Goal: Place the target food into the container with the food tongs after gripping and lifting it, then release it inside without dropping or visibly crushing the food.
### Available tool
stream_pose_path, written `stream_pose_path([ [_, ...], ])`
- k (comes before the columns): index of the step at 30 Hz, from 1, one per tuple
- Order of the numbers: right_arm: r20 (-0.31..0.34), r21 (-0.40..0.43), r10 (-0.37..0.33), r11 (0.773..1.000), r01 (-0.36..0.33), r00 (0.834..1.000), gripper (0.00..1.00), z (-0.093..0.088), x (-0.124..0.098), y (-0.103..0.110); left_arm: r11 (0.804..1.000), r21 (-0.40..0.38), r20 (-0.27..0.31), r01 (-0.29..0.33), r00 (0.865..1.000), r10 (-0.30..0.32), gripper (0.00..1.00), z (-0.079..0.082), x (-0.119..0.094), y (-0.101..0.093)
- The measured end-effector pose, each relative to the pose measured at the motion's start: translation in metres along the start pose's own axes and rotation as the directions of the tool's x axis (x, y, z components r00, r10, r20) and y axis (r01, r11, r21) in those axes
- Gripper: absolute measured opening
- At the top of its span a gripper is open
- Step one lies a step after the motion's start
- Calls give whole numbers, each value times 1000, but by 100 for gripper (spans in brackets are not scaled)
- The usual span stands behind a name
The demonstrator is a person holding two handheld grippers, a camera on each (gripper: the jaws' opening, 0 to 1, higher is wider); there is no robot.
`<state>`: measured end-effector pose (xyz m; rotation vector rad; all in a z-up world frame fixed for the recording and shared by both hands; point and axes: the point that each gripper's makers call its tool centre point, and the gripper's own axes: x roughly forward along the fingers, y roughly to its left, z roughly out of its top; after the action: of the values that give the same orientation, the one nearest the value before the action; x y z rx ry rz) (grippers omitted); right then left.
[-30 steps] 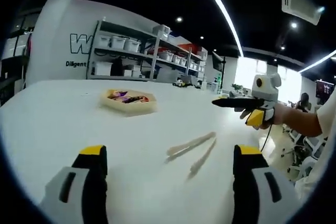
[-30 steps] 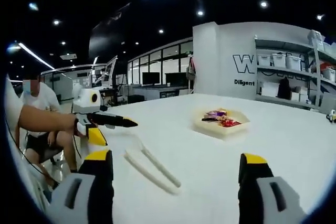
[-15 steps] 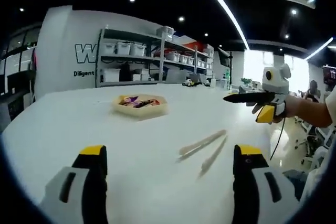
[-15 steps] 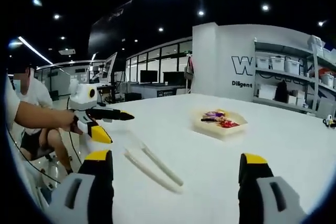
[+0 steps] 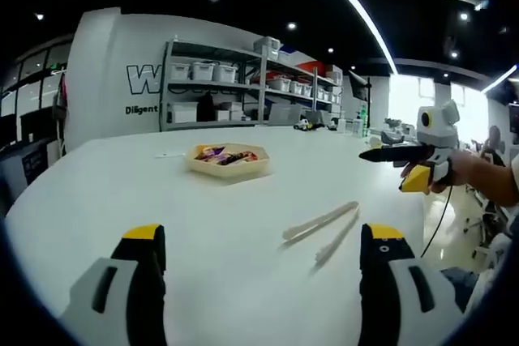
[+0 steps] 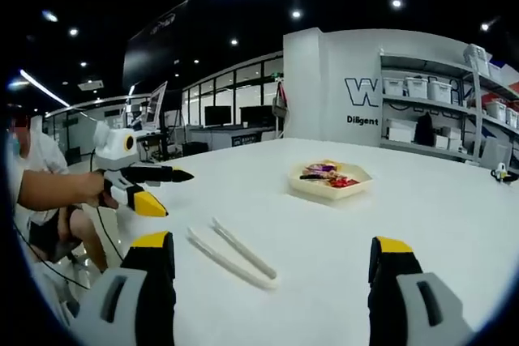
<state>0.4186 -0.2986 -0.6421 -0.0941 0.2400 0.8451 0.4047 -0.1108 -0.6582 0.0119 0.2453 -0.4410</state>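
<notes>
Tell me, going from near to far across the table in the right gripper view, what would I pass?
The right gripper's own jaws → the pale food tongs lying flat on the white table → the tray of wrapped snacks → shelves with bins.

White table (image 5: 122, 192), shelving w/ bins (image 5: 235, 91), dark ceiling w/ light strip (image 5: 357, 14).

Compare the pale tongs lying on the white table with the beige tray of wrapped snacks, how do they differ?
The pale cream tongs are two long thin arms lying flat; the beige tray of wrapped snacks is a wide, shallow dish with angled sides. The tongs lie bare and nearer both grippers; the tray holds colourful wrapped pieces and sits farther off, toward the shelves. Both rest untouched on the white table and share a pale cream tone.
</notes>
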Motion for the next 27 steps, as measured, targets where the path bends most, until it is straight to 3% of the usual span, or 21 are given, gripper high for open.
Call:
stream_pose_path([
  [4,-18,-9,-31,999,31,999,100,1,-1,-5,999,-22,-46,-26,999,25,99,-4,0,-1],
  [11,-78,3,-61,998,61,995,100,-4,-2,-3,998,-13,-66,-56,996,55,99,-3,-2,-2],
  [17,-77,-15,-70,998,69,995,100,-5,-2,-3,994,-16,-87,-106,991,104,98,-7,-7,5],
  [27,-93,-2,-104,995,104,990,99,-6,-6,-7,992,-10,-101,-128,987,126,98,-9,-10,4],
])
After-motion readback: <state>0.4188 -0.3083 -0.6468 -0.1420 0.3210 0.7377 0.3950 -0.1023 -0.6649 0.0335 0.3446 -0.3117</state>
